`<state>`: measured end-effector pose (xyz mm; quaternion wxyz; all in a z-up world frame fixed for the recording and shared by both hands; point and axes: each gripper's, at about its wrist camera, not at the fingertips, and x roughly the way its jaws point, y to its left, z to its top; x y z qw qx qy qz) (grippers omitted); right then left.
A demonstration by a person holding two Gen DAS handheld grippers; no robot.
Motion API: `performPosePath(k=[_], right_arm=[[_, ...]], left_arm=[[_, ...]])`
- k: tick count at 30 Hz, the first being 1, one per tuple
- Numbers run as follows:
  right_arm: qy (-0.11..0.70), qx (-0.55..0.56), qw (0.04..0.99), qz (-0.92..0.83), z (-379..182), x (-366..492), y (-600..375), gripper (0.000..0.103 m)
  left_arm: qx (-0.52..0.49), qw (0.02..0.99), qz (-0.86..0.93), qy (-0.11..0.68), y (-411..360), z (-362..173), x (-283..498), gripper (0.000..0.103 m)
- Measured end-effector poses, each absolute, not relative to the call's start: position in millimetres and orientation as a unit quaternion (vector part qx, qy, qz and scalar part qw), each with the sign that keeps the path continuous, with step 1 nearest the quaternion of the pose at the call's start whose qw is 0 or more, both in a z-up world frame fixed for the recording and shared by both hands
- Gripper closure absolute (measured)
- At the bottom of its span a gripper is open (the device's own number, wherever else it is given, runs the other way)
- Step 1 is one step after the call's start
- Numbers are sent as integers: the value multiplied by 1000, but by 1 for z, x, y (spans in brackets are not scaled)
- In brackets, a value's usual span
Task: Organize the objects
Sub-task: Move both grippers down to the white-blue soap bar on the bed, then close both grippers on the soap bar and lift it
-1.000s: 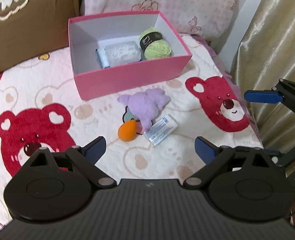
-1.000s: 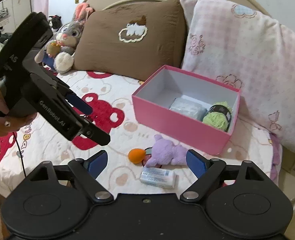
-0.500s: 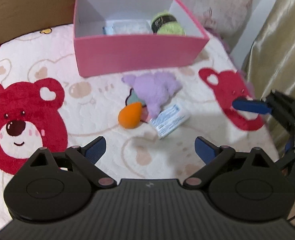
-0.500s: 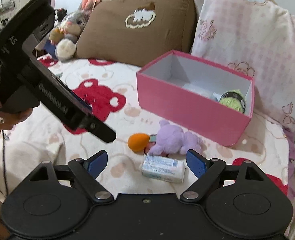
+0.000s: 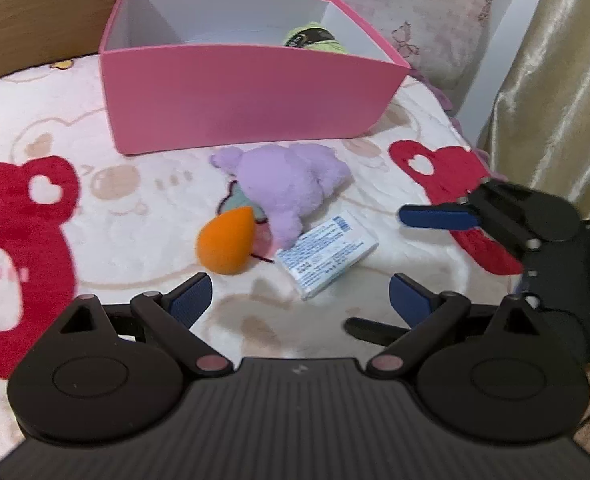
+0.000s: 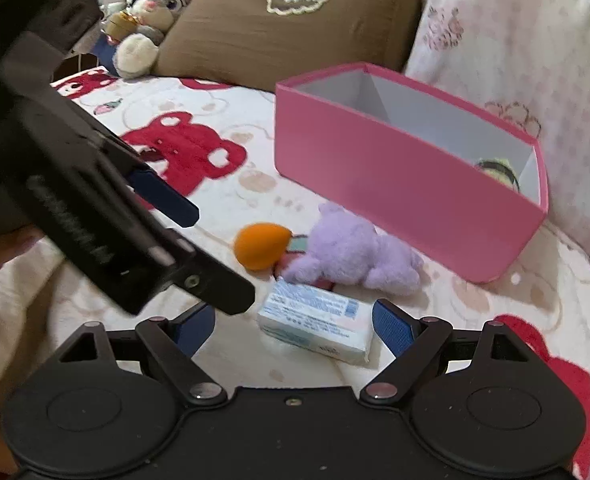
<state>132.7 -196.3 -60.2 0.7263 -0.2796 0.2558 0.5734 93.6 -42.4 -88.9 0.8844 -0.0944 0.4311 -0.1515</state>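
Lying on the bear-print blanket [image 5: 143,208] before the pink box [image 5: 235,96]: one white tissue pack [image 6: 315,322], blue print too blurred to read; one purple plush [image 5: 291,188]; one orange sponge [image 5: 225,242]. Green yarn [image 5: 315,38] sits inside the box. Left gripper [image 5: 301,294] and right gripper [image 6: 295,326] both spread wide, empty, the pack just ahead of the right's blue fingertips [image 6: 393,326].

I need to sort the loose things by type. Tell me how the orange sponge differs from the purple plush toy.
The orange sponge is smooth and teardrop-shaped; the purple plush toy is fuzzy with ears and limbs. The sponge is clearly smaller than the toy. The toy lies nearer the pink box than the sponge does. Both lie on the bear-print blanket outside the box, neither held by a gripper.
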Motion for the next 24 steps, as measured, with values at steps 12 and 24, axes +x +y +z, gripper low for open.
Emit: performPosePath(k=[12,24], right_arm=[[285,-276,726,561,-91,147,-189,14],[338,-221,721,563,-99,175,-191,21]], left_arm=[[-188,865,-145,442,-45,-130,116,25],[-207,859,-141,446,-52,-144,128,57]])
